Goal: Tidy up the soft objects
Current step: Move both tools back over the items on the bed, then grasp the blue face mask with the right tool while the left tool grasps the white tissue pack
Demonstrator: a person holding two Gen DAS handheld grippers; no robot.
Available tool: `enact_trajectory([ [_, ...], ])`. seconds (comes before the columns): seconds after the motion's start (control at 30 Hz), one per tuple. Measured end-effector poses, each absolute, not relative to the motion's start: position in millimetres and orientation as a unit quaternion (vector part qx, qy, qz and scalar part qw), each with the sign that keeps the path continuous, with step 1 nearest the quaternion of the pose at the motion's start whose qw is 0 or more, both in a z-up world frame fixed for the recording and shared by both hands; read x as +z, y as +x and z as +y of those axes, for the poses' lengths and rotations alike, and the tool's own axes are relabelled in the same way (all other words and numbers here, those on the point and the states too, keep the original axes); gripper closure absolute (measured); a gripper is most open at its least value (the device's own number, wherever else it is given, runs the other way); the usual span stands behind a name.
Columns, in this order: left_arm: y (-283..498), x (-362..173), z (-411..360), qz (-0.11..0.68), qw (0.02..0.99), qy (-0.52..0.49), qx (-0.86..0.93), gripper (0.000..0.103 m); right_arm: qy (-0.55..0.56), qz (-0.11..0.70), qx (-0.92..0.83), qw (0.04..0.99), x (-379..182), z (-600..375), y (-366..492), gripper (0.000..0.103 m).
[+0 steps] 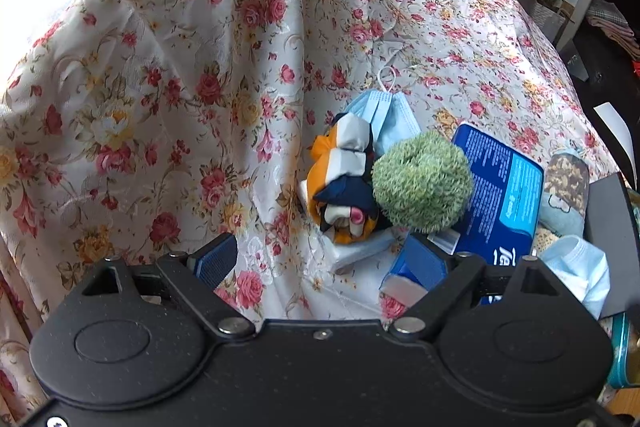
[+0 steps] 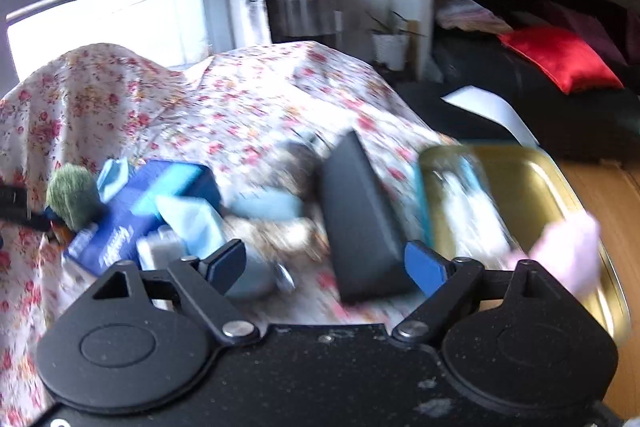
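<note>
Two grippers show, each with its jaws spread wide and nothing between the pads. Just ahead of the left gripper point(image 1: 320, 259), on the floral cloth point(image 1: 160, 87), lies a pile of soft things: an orange, white and navy plush toy point(image 1: 348, 183) touching a fuzzy green ball point(image 1: 422, 179) to its right, with a light blue face mask point(image 1: 384, 115) behind them. A blue tissue pack point(image 1: 500, 195) lies right of the ball, and a second face mask point(image 1: 580, 267) sits beside the right finger. The right gripper point(image 2: 326, 267) view is blurred; a dark wedge-shaped object point(image 2: 360, 227) stands just ahead, a gold tray point(image 2: 540, 195) lies ahead to the right, and the same green ball point(image 2: 74, 201) lies far left.
</note>
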State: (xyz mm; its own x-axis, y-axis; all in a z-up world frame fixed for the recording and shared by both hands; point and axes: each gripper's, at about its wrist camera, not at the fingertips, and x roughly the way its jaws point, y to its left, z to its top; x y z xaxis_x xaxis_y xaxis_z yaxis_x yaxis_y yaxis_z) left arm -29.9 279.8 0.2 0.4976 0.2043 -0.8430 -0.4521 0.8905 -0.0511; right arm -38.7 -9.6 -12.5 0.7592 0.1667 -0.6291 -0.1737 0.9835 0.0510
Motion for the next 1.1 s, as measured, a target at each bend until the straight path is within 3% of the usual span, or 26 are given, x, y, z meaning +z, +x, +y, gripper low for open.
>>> enact_trajectory([
  [0.23, -41.8, -4.8, 274.5, 0.469, 0.855, -0.116, 0.19, 0.016, -0.046, 0.351, 0.113, 0.928, -12.2, 33.2, 3.0, 0.015],
  [0.5, -43.6, -6.3, 268.2, 0.472, 0.857, -0.096, 0.185, 0.016, -0.094, 0.397, 0.198, 0.891, -27.3, 35.6, -69.4, 0.015],
  [1.1, -73.5, -16.8, 239.9, 0.486, 0.859, -0.049, 0.152, 0.015, -0.051, 0.437, 0.231, 0.868, -38.5, 58.6, -33.1, 0.005],
])
